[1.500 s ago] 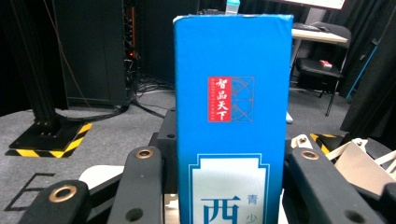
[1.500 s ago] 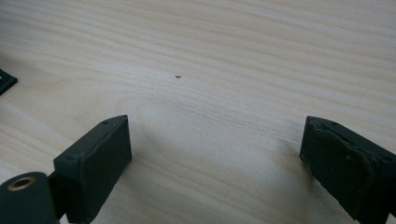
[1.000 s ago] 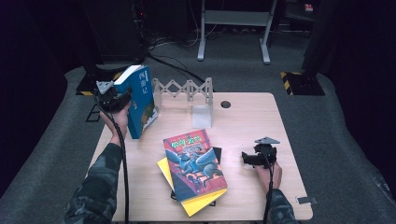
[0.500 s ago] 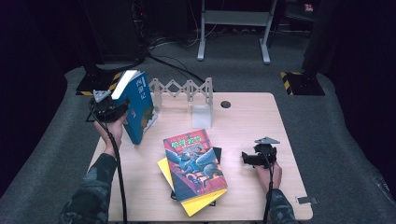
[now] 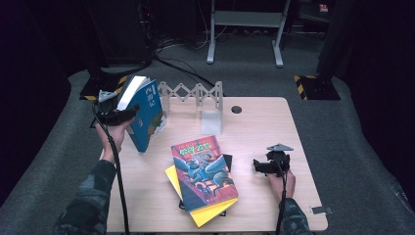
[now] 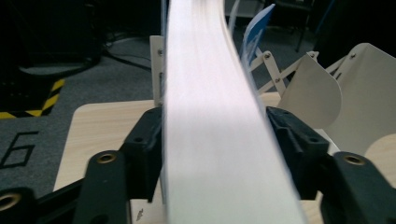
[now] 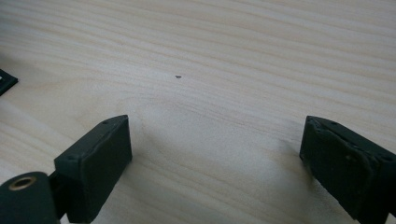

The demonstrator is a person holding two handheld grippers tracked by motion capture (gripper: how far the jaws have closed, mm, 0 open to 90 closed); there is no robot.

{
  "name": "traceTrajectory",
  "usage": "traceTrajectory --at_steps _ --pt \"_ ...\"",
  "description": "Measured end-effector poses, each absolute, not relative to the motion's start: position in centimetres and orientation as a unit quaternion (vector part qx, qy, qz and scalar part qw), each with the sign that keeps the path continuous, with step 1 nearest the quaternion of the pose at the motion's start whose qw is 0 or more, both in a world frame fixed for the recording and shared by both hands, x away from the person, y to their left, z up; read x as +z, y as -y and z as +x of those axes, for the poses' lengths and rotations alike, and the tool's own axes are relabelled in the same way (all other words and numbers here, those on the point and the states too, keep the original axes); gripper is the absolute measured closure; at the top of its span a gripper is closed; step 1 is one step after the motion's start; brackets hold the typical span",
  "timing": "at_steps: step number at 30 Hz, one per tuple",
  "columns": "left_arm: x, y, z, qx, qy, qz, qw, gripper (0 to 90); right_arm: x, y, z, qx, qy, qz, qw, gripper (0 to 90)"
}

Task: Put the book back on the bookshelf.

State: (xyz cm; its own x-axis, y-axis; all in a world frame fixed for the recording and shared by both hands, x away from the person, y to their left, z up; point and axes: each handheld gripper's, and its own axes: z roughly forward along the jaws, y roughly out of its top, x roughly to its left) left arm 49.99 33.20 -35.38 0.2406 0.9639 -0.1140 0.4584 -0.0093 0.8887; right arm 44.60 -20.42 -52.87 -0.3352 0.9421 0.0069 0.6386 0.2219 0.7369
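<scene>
A blue book [image 5: 147, 115] stands tilted near the table's left edge, white page edge up. My left gripper [image 5: 125, 113] is at its upper left. In the left gripper view the blurred page edge [image 6: 215, 116] runs between the jaws of my left gripper [image 6: 215, 126]. The jaws have just been opening and lie close beside the pages without clamping them, and the blue cover fans off to the right. My right gripper [image 5: 259, 166] rests low over bare wood at the right, and the right gripper [image 7: 215, 154] stands open with nothing between its fingers.
A white folding rack [image 5: 195, 93] stands at the table's back edge, with its plates [image 6: 308, 88] just beyond the blue book. A stack of books [image 5: 203, 171] lies mid-table, a yellow one [image 5: 205, 213] at the bottom. Dark floor surrounds the wooden table [image 5: 264, 127].
My left gripper and the blue book have shifted slightly left and down, and the book leans more. The right gripper has stayed put.
</scene>
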Motion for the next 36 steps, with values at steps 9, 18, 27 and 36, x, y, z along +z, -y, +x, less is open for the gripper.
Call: traceTrajectory --at_steps 9,18,27,36 --pt "-33.4 -33.6 51.8 0.264 -0.54 0.677 0.424 35.8 -52.9 20.5 44.6 0.329 -0.751 0.524 0.229 8.7" --pt "-32.7 -32.8 53.2 0.236 -0.526 0.719 0.389 46.9 -52.9 20.5 44.6 0.33 -0.751 0.525 0.229 8.9" --pt "-32.5 -33.0 53.6 0.221 -0.532 0.729 0.37 54.9 -52.8 20.5 44.6 0.33 -0.751 0.524 0.229 9.3" --pt "-32.6 -33.6 53.4 0.243 -0.553 0.705 0.37 60.8 -52.8 20.5 44.6 0.331 -0.752 0.522 0.23 9.6"
